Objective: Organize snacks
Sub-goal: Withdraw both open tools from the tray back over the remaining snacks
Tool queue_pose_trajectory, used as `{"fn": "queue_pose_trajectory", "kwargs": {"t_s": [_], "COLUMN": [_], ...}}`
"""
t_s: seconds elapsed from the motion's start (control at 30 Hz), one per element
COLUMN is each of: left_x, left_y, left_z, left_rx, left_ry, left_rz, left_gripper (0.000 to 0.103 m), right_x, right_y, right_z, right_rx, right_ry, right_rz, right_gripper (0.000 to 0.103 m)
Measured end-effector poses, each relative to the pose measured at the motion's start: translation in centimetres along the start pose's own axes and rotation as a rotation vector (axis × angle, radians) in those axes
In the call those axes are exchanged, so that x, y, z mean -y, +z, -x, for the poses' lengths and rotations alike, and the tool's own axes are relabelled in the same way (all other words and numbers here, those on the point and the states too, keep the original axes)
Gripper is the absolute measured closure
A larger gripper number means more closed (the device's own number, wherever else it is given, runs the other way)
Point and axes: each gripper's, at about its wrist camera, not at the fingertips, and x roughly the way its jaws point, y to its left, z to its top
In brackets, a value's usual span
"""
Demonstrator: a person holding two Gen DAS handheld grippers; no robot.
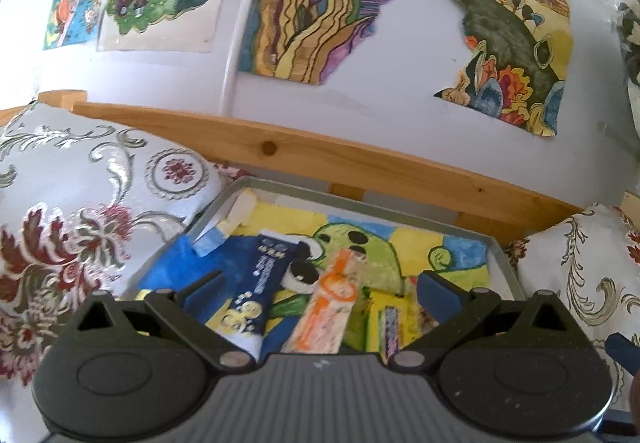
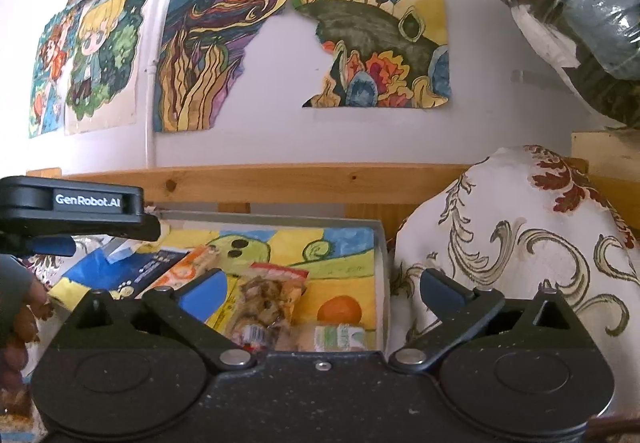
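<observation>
Right wrist alone shows clear snack bag (image 2: 269, 303) inside tray (image 2: 382, 255).

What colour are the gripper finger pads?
Blue pads, seen best in the right wrist view.

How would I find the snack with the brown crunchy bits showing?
Look in the shallow grey tray with the green cartoon drawing on its floor, between the two flowery cushions. Near its middle lies a clear packet of brown chunks with a red top edge. Its neighbours are opaque; only this one shows its contents.
</observation>
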Motion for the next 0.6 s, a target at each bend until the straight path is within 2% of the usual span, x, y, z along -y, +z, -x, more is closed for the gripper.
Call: {"fn": "queue_pose_trajectory", "kwargs": {"t_s": [0.3,0.47,0.6], "left_x": [-2.5,-4.6,-5.7], "left_y": [-0.4,-1.0,-1.7], "left_z": [3.2,5.2,7.2], "left_rx": [0.006,-0.008,-0.027], "left_ry": [0.016,0.033,0.050], "left_rz": [0.004,0.038,-0.012], "left_gripper": [0.001,0.001,0.001], "right_x": [-1.6,-2.3,-3.1], "right_y": [0.3,0.1,-0.1], "right_z": [2.6,4.4,6.1], "right_rx": [-0.023,-0.022,-0.018], "right_ry": [0.004,-0.002,0.013], "right_rz": [0.031,0.055,0.075], "right_gripper": [0.001,0.001,0.001]}}
